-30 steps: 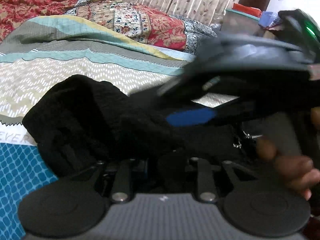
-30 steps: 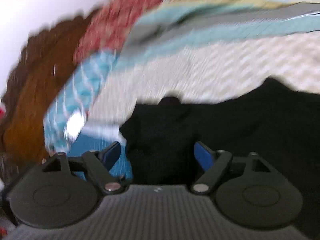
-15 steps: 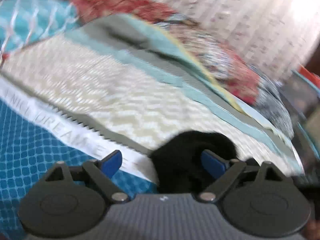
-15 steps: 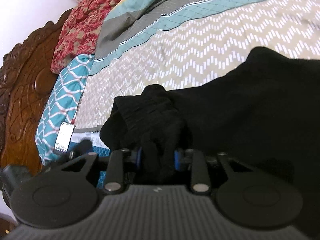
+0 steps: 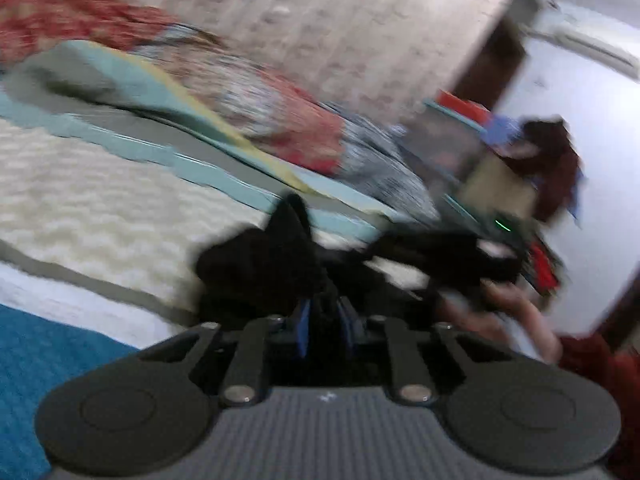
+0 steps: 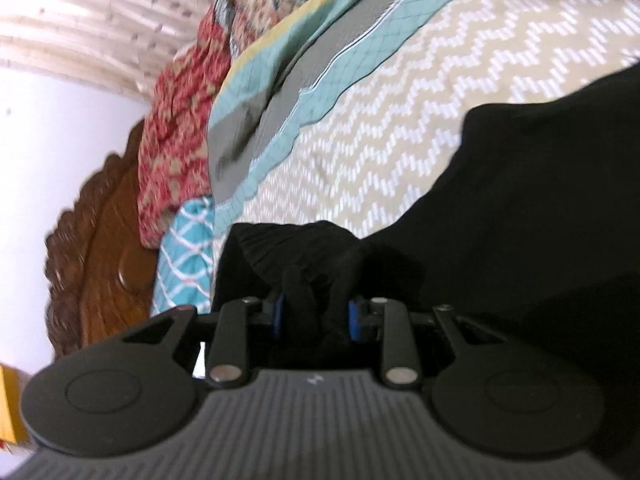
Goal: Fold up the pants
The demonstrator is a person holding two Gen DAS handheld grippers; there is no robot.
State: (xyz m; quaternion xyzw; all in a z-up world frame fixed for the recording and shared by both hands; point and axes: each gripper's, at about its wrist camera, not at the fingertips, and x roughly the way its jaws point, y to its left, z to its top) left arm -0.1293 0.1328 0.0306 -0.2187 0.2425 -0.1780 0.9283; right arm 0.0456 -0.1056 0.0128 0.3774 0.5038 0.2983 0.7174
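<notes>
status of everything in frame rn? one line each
left gripper: shut on the black pants, view blurred
right gripper: shut on a bunched edge of the pants
pants: unfolded, partly lifted, rest draped over the bedspread
bedspread: spread flat under the pants
red blanket: heaped by the headboard

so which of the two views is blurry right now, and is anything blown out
Left wrist view: heavy motion smear across the patterned bedspread and black fabric pants; only the left gripper stays fairly crisp. Right wrist view: mostly sharp, chevron weave readable, slight smear on the carved wooden headboard; the pale curtain looks overexposed.
</notes>
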